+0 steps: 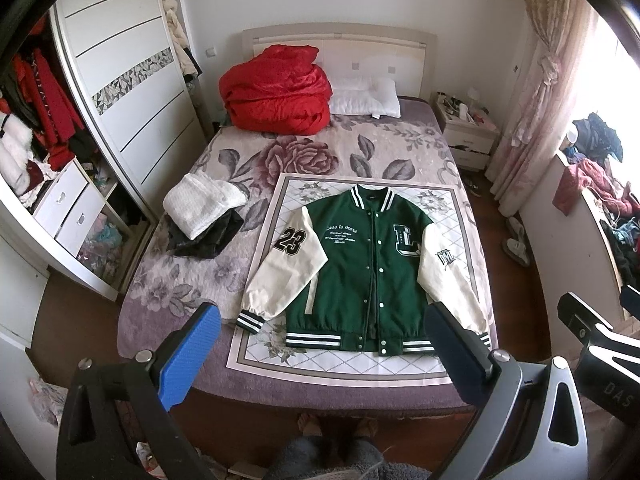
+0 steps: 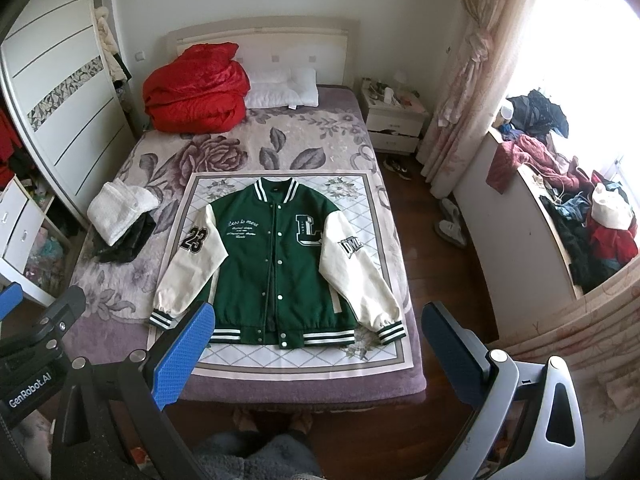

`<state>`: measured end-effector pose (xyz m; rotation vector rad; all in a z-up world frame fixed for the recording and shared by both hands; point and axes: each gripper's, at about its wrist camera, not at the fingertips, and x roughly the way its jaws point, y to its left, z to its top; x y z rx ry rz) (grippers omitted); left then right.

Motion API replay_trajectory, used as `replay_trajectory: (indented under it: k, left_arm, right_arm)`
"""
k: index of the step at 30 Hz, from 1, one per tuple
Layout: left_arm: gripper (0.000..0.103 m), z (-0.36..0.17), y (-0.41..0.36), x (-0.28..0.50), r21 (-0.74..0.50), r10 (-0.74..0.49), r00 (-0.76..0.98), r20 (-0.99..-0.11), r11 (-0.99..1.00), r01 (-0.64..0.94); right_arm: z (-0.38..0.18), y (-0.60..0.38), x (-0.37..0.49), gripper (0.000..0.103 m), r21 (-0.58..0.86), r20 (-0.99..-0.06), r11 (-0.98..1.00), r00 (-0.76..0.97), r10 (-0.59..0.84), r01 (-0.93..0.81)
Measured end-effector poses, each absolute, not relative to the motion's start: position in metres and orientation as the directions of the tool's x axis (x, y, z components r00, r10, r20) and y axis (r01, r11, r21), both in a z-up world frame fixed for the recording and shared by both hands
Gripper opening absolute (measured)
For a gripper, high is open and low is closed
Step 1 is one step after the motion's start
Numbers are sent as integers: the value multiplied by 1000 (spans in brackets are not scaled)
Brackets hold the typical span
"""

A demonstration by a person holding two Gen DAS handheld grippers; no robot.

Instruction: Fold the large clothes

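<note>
Left hand-held gripper, right hand-held gripper: both wide open, empty, raised at the bed's foot. Jacket: flat, front up, on a mat on the bed, sleeves angled out. Folding unstarted; next, probably pinch a cuff and cross it over. Beyond: white stack, red quilt.
</note>
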<state>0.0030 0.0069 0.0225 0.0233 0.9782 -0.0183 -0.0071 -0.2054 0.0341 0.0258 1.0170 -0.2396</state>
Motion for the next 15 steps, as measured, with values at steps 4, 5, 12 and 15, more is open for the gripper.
replay_trajectory:
  k: [4, 5, 12, 15]
  left_arm:
    - [103, 27, 7, 6, 12, -5, 560, -829, 1000, 28]
    - [103, 30, 8, 9, 12, -6, 559, -829, 1000, 28]
    - [103, 31, 6, 9, 12, -4, 561, -828, 1000, 26]
    - [103, 31, 5, 8, 14, -3, 562, -827, 1000, 25]
  right_arm:
    - [35, -205, -8, 103, -90, -844, 973, 503, -187, 211]
    - [34, -205, -9, 103, -90, -843, 973, 504, -187, 211]
    - [35, -205, -8, 103, -89, -843, 973, 505, -187, 211]
    - [34, -206, -9, 103, -91, -842, 974, 506, -188, 210]
